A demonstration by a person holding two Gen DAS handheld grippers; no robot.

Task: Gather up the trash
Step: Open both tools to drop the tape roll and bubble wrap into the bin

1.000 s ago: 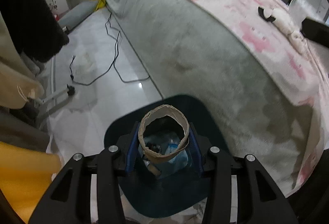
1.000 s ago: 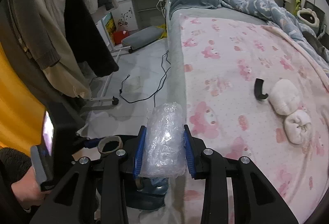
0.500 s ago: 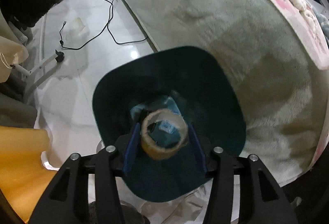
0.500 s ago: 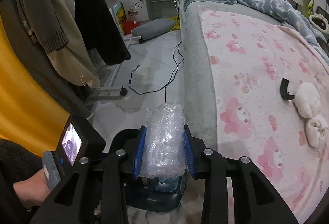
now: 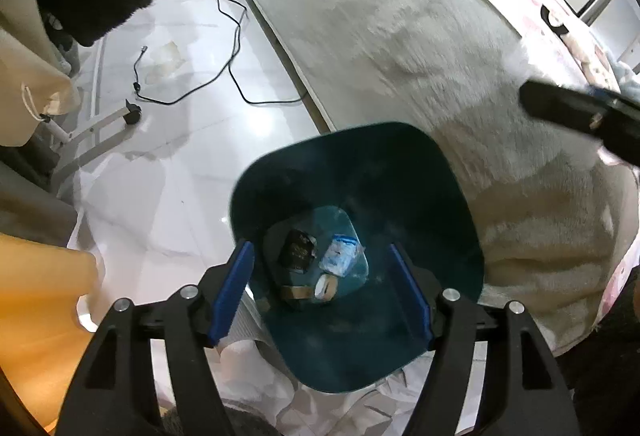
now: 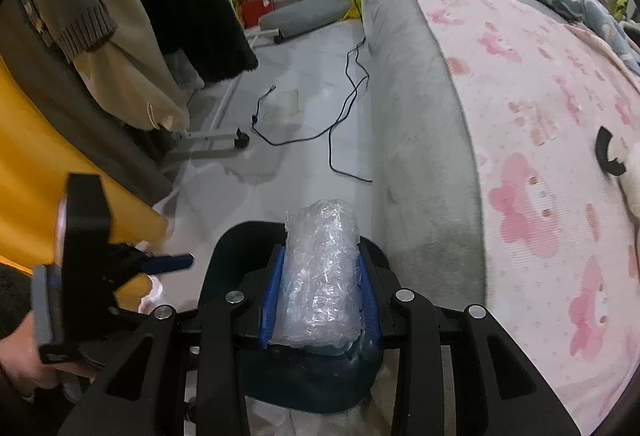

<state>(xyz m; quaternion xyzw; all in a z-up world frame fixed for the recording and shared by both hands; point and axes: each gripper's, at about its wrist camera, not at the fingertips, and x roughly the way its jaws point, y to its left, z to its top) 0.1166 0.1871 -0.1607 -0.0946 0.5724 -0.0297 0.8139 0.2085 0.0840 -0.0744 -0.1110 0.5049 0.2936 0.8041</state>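
Fingers of the right gripper (image 6: 320, 296) clamp a crinkly bubble-wrap roll (image 6: 320, 276); the left gripper (image 5: 322, 290), just opening, is empty above the dark-blue bin (image 5: 440, 204) containing a cardboard ring (image 5: 326, 288) and wrappers (image 5: 340, 256).

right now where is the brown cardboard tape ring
In the left wrist view the brown cardboard tape ring lies at the bottom of the dark blue plastic bin, just below the white-and-blue wrapper.
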